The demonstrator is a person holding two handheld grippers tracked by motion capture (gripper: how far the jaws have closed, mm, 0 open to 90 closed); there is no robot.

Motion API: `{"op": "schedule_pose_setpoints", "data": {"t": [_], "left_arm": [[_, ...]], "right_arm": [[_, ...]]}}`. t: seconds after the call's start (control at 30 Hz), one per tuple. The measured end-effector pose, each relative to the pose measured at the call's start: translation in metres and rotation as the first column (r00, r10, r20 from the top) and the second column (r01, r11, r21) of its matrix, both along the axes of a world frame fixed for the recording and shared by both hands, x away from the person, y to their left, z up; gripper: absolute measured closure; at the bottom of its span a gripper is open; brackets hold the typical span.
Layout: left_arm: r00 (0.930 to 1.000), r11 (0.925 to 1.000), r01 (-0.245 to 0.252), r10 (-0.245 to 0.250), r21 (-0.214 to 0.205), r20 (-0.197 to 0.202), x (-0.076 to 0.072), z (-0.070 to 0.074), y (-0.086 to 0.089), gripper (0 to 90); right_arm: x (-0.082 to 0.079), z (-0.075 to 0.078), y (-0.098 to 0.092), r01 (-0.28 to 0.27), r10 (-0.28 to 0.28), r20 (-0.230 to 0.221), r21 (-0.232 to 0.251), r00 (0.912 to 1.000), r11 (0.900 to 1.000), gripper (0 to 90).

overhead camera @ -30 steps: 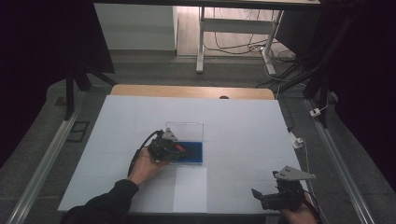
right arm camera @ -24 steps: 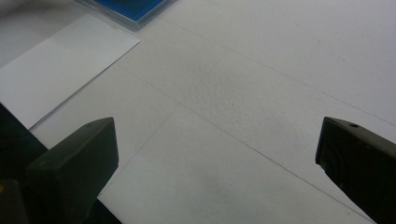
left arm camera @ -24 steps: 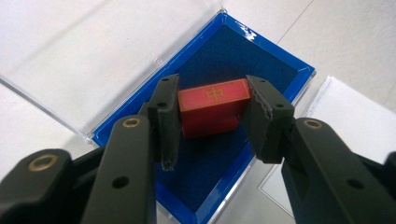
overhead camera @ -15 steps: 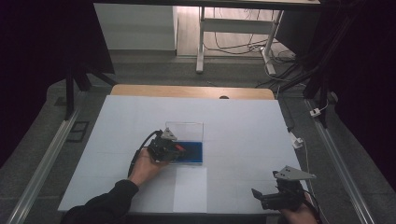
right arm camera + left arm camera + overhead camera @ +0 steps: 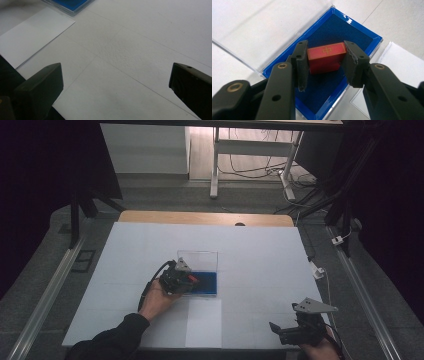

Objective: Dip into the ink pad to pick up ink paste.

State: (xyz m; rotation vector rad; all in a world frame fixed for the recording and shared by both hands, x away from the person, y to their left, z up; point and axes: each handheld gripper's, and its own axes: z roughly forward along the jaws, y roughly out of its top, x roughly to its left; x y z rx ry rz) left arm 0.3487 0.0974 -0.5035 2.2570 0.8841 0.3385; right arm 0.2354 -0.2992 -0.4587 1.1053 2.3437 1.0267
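A small red block point(image 5: 325, 58) with a gold mark on its top face sits clamped between the 2 fingers point(image 5: 300, 62) of the left gripper point(image 5: 325, 65), which press on its 2 opposite sides. The block is over the dark blue lining of a shallow blue tray point(image 5: 364, 32), roughly at its middle; whether it rests on the lining or is held just above it cannot be told. The tray is the base of a clear plastic case whose lid point(image 5: 198, 260) stands open behind it in the high view. That case lies near the middle of the white-covered table point(image 5: 260, 250), with the left hand point(image 5: 156, 296) reaching to it from the near edge. A loose white sheet of paper point(image 5: 204, 322) lies just in front of the tray. Well apart, at the near right corner of the table, the right gripper point(image 5: 116, 82) hovers with its 2 fingers point(image 5: 42, 85) spread wide and nothing between them, bare table cover beneath.
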Motion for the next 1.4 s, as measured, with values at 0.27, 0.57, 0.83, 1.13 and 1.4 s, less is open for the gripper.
{"op": "schedule_pose_setpoints", "data": {"t": [0.27,0.57,0.83,1.13,1.4], "left_arm": [[0.9999,0.9999,-0.009,0.009,-0.011,-0.004,0.002,0.004,0.002,57.9],[1.0000,0.9981,-0.007,0.007,-0.062,-0.002,0.000,0.013,0.011,57.8],[1.0000,0.9964,-0.001,0.002,-0.085,0.006,0.002,0.016,0.010,57.8],[0.9998,0.9937,0.018,-0.018,-0.111,-0.002,0.006,0.013,0.000,57.8],[0.9995,0.9976,0.031,-0.032,-0.061,-0.006,0.010,0.001,-0.012,57.8]], "right_arm": [[0.000,0.000,-0.001,0.002,-0.002,0.000,0.010,1.0000,0.9999,0.0],[0.000,0.000,0.000,-0.003,0.003,0.001,0.003,1.0000,1.0000,0.0],[-0.001,0.000,0.000,-0.004,0.004,0.001,0.002,1.0000,1.0000,0.0],[0.000,-0.001,0.001,-0.006,0.006,-0.002,-0.006,1.0000,1.0000,0.0],[0.000,-0.001,0.001,-0.007,0.007,-0.005,-0.008,1.0000,0.9999,0.0]]}}
